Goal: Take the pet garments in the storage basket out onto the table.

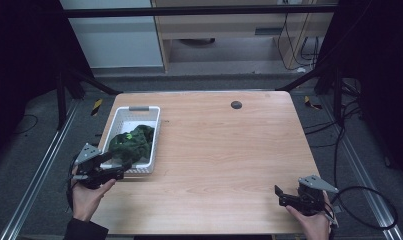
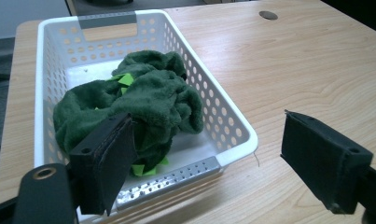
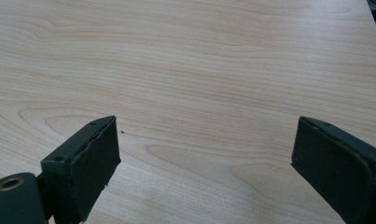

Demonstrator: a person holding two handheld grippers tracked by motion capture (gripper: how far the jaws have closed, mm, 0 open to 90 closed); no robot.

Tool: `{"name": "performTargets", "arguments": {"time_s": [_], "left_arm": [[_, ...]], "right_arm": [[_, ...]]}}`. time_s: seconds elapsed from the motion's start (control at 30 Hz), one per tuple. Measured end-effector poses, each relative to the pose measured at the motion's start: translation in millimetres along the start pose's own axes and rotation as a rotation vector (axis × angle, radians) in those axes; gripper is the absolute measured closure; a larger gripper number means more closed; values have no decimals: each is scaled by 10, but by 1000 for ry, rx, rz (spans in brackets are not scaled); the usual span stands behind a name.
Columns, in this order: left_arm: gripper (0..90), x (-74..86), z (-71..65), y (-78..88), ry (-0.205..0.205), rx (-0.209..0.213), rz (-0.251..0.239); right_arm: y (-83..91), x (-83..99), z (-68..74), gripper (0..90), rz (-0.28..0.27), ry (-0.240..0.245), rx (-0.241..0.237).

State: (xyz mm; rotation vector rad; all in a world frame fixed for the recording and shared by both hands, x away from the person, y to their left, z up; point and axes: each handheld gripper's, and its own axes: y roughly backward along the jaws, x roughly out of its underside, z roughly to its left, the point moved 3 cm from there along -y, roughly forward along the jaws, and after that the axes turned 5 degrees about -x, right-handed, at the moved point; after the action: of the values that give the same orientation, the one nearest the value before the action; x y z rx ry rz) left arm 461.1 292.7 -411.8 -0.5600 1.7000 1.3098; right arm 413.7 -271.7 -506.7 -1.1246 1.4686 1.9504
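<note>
The green towel (image 2: 139,100) lies bunched inside the white basket (image 2: 232,126) at the table's (image 1: 214,150) left side. L gripper (image 2: 206,154) hangs at the basket's near corner w/ its 2 jaws spread wide, 1 over the basket, 1 over bare wood, holding nothing. R gripper (image 3: 204,158), also wide & holding nothing, sits well apart near the table's front right corner.

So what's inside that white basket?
A crumpled dark green fuzzy cloth with bright green bits fills most of the white basket. Some white floor shows at the far end. Whatever lies beneath the cloth is covered.
</note>
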Motion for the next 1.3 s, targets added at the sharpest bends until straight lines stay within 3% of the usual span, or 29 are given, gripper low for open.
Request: {"name": "performTargets", "arguments": {"time_s": [0.47,1.3], "left_arm": [[164,-143,78,-85,-19,-13,31],[160,-442,278,-289,-13,-34,77]], "right_arm": [[-10,2,0,73,5,10,2],[-23,3,5,69,5,24,3]]}}
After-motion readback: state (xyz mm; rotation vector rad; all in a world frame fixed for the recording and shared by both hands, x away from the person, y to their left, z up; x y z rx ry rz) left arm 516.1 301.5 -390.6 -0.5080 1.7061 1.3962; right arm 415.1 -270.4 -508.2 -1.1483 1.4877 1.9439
